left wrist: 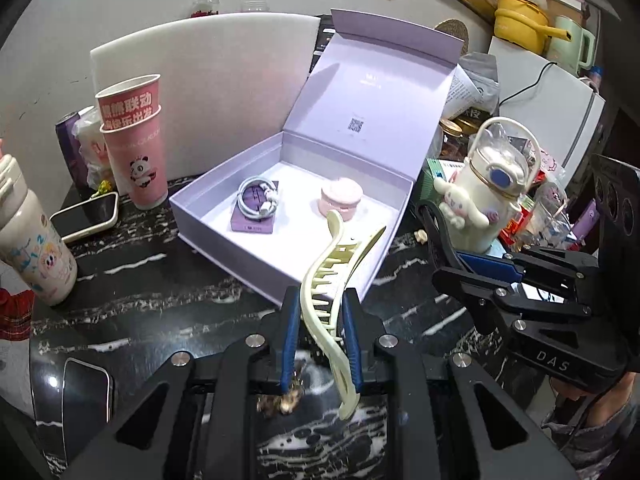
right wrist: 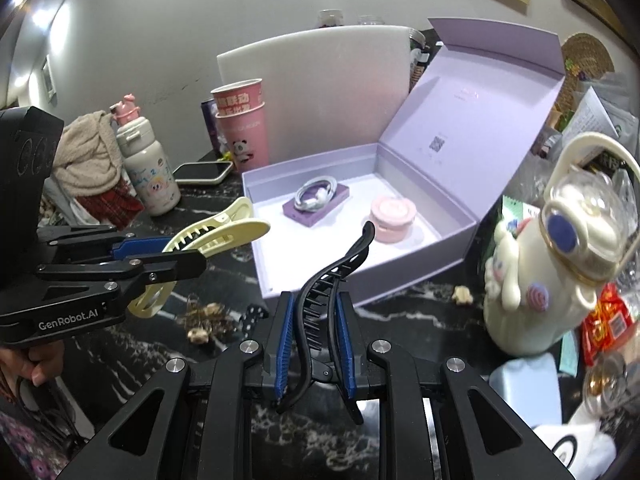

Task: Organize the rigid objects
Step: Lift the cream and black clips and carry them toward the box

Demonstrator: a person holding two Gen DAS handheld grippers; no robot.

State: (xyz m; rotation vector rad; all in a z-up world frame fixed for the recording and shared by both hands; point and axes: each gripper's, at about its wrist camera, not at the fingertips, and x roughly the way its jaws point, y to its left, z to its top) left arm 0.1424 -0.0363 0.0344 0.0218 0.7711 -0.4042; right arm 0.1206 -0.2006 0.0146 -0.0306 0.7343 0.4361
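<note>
The cream hair claw clip (left wrist: 334, 300), a long curved piece of stiff, light plastic with comb teeth, was clamped mid-body in the left hand-held gripper (left wrist: 320, 334), while its black twin (right wrist: 320, 304) sat likewise in the right hand-held gripper (right wrist: 312, 338). Both looked slick and springy (a grip across the spine, not the teeth, seemed safest). They were held above the black marble counter (left wrist: 160, 280), just short of the open lilac box (left wrist: 280, 264), which held a coiled cable (left wrist: 256, 196) and a pink round case (left wrist: 342, 196).
</note>
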